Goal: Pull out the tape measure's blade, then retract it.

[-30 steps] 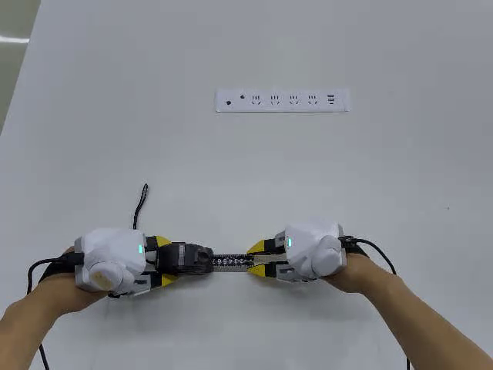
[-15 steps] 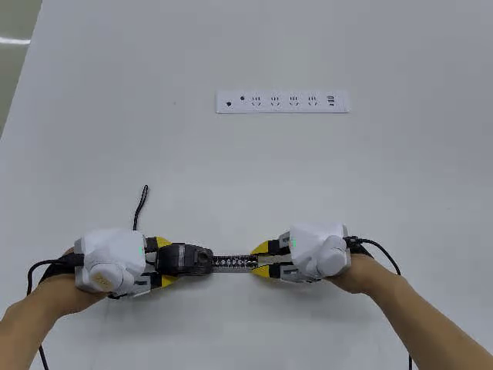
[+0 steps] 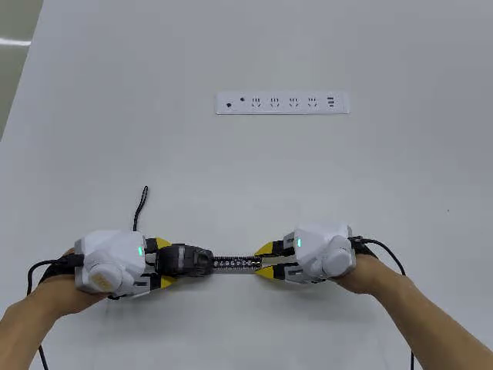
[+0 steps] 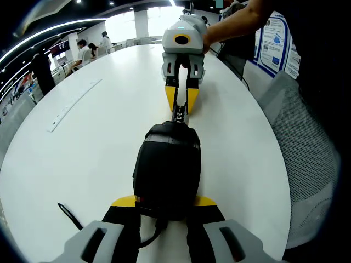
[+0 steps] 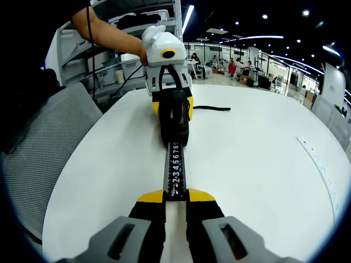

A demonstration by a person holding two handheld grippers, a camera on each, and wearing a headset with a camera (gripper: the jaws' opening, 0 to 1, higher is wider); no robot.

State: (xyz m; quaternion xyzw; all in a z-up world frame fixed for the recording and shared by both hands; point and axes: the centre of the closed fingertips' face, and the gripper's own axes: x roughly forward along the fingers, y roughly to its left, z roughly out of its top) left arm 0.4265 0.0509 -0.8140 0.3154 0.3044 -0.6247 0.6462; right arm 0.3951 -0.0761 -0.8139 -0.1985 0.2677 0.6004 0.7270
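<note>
Found the case [image 3: 185, 260] of the tape measure at the near edge of the table [image 3: 231, 177], held at its rear end by the left gripper [image 3: 163, 260], jaws clamped on both flanks of the case. Noted a short run of blade [image 3: 233, 264] out of the case's mouth, straight and taut-looking, with its printed numbers legible in the right gripper view. Found the right gripper [image 3: 265, 260] near the case on the mouth side, jaws pinched shut on the blade's free end. Judged the pull-out as begun but far from finished, with just the first stretch of blade drawn and the two grippers close together. Judged what is left as follows: draw more blade out of the case, then let it run back in under control. No sign of retraction as yet. Cannot tell whether any lock on the case is set. Noted a black strap [image 3: 140, 206] trailing over the table just beyond the case's rear end. Noted a white power strip [image 3: 282, 101] well beyond the case, apart from the work.
</note>
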